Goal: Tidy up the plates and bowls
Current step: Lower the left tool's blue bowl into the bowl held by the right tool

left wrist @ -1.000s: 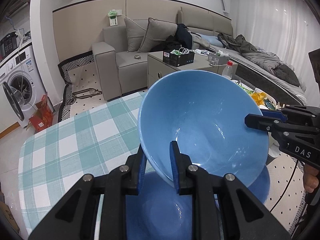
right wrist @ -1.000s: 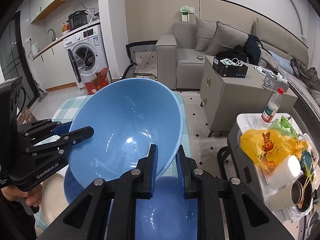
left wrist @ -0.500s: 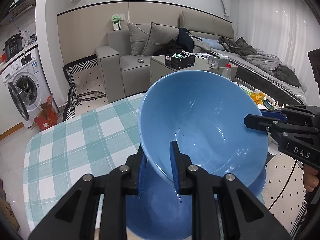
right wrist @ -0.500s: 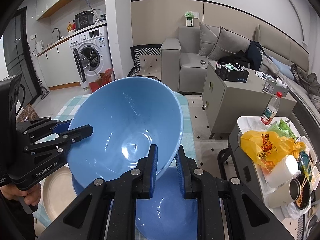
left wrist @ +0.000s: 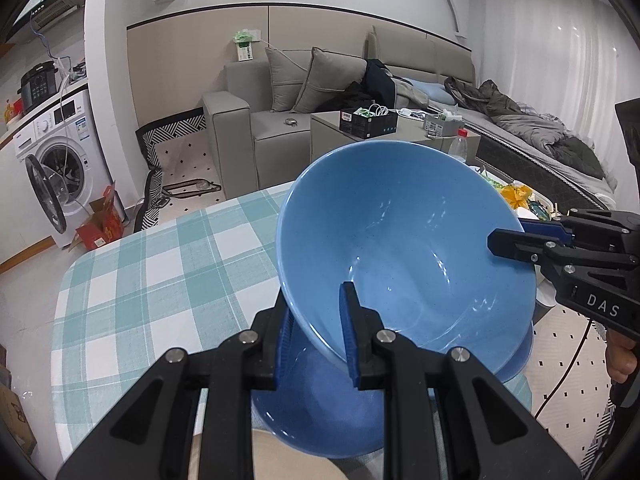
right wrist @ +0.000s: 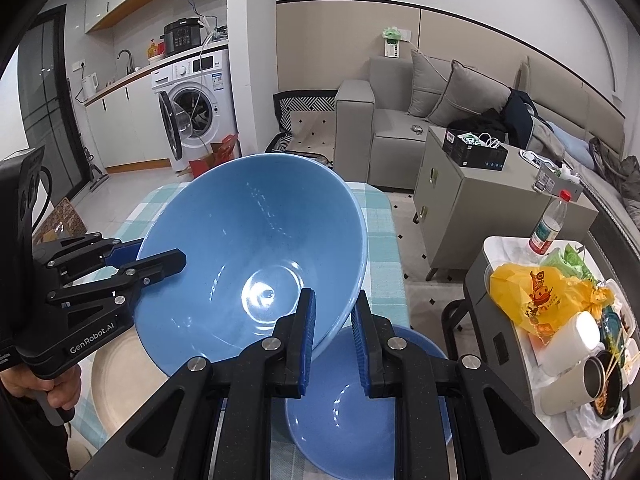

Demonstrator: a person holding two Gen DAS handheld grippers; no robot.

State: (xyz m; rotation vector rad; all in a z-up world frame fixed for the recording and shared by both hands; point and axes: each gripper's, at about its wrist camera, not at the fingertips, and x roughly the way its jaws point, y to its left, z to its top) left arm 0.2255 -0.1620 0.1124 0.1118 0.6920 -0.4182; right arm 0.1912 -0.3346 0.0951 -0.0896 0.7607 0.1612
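From the left wrist camera, the left gripper points forward and down. Its jaws are pinched tight on the near rim of a big, shiny blue bowl. One blue pad is inside the bowl and the other is outside. The bowl is tipped, with its open side facing the camera, and it is held up in the air. Under it sits a second blue bowl on the worktop with the green and white checked cloth. A round beige plate peeks out at the bottom edge. On the right, the right gripper reaches in from the side and grips the far rim of the tipped bowl. A bit of the person's hand shows below it.

From the right wrist camera, the right gripper also points forward and down. Its jaws are squeezed on the near rim of the tipped blue bowl. The left gripper comes in from the left and holds the other side of the rim, with a hand around its handle. The second blue bowl rests below, and the beige plate lies to its left.
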